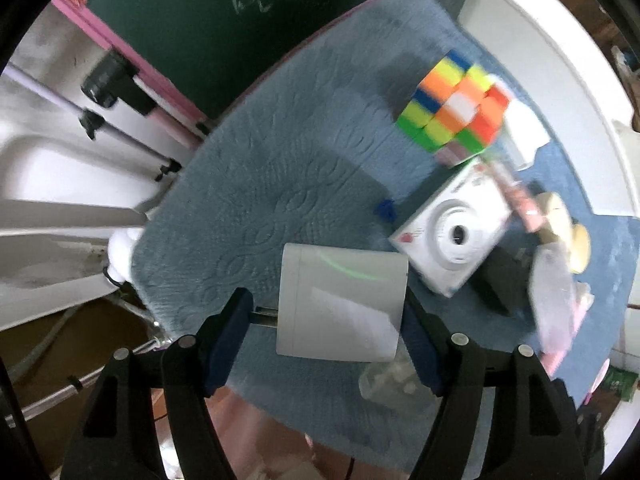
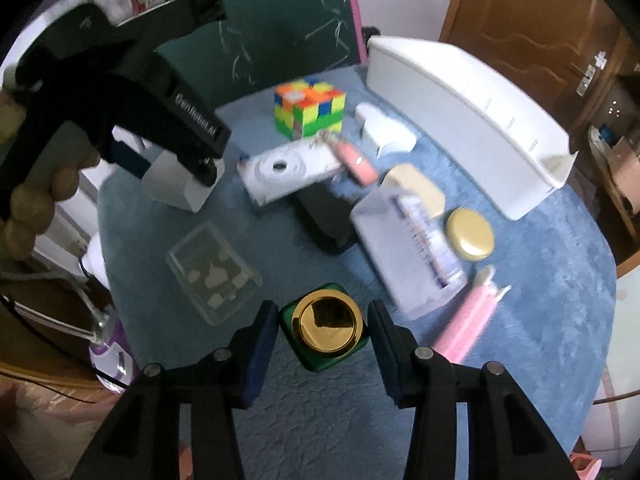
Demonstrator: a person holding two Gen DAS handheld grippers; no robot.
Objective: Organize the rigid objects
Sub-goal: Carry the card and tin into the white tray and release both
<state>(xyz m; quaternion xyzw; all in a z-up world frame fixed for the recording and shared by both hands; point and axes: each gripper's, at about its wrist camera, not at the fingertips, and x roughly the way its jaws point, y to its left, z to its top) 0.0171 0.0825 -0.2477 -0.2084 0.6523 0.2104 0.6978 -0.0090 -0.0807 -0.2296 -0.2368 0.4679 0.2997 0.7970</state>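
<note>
My left gripper [image 1: 326,304] points straight down and is shut on a white charger block [image 1: 344,304]; one pad rests on its metal prongs, the other on its opposite side, and it hangs just above the blue mat [image 1: 280,184]. The right wrist view shows that same gripper [image 2: 168,168] and charger [image 2: 180,188] at the upper left, with a hand on the handle. My right gripper [image 2: 323,312] is shut on a green square bottle with a gold cap [image 2: 326,326], lifted a little off the mat.
A long white tray [image 2: 472,116] stands at the back right. On the mat lie a colour cube [image 2: 310,108], a white toy camera [image 2: 286,174], a clear plastic case [image 2: 212,270], a grey box [image 2: 404,256], a yellow disc [image 2: 470,234], pink items and a black object.
</note>
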